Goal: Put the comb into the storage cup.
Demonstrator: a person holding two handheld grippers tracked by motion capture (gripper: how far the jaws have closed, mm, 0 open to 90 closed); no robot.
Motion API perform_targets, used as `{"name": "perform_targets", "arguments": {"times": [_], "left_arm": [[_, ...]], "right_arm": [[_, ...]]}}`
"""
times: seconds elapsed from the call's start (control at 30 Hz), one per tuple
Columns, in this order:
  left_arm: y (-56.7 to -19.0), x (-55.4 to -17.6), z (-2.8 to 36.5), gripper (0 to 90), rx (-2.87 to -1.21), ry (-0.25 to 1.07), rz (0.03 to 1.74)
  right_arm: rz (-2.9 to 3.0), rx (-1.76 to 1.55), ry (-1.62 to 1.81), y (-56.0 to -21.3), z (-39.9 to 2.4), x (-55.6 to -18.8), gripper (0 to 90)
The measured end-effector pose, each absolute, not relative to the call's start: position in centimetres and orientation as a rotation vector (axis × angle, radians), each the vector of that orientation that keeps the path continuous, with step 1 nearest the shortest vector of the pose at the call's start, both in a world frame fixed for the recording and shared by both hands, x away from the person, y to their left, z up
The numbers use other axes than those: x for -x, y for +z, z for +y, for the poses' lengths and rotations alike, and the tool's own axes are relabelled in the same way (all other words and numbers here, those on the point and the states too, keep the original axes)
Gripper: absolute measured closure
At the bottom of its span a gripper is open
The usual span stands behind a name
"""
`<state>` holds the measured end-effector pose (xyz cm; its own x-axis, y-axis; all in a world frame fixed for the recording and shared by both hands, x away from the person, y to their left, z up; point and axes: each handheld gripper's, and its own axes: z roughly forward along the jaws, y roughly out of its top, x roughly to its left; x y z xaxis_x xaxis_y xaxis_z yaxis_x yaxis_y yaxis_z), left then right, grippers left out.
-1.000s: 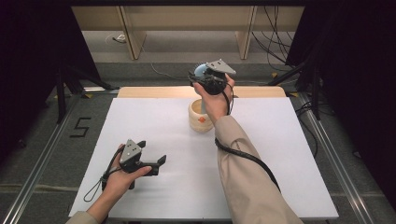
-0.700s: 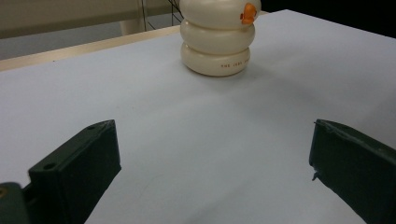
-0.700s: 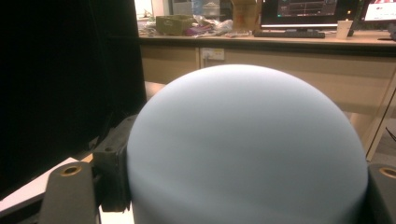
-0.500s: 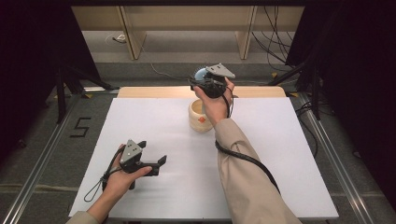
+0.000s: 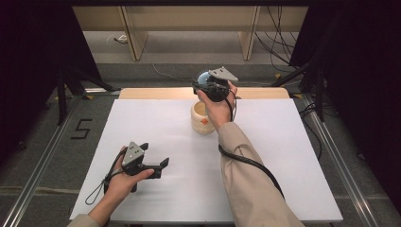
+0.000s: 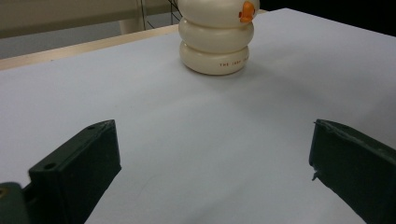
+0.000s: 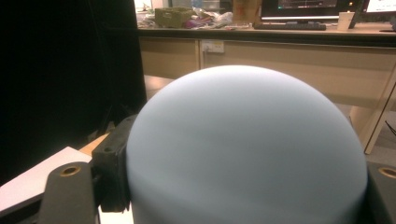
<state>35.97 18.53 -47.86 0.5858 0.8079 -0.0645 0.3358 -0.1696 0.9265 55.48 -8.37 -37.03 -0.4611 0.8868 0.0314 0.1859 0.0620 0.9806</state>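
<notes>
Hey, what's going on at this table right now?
A person works at a white table with a tool in each hand. The right tool is raised above a cream ringed cup and grips a pale blue dome-shaped piece between its jaws. The left tool rests low near the table's front, jaws open and holding nothing, pointed toward the cup.

The right gripper (image 5: pixel 204 84), clamped on a pale blue dome-shaped object (image 5: pixel 203 77), drifted only a touch toward the left and near side above the cream ringed jar (image 5: pixel 202 118) over the past second, the one visible shift on the table.
</notes>
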Motion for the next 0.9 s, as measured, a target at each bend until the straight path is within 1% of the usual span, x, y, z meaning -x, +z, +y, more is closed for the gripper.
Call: {"name": "perform_targets", "arguments": {"times": [0.33,0.9], "left_arm": [[-47.9,-36.0,18.5,1.5,-1.755,0.552,0.945],[-47.9,-36.0,18.5,1.7,-1.757,0.546,0.944]], "right_arm": [[1.735,-1.093,1.438,-38.1,-8.2,-55.6,25.5],[1.744,-1.098,1.431,-38.8,-8.2,-55.6,25.4]]}}
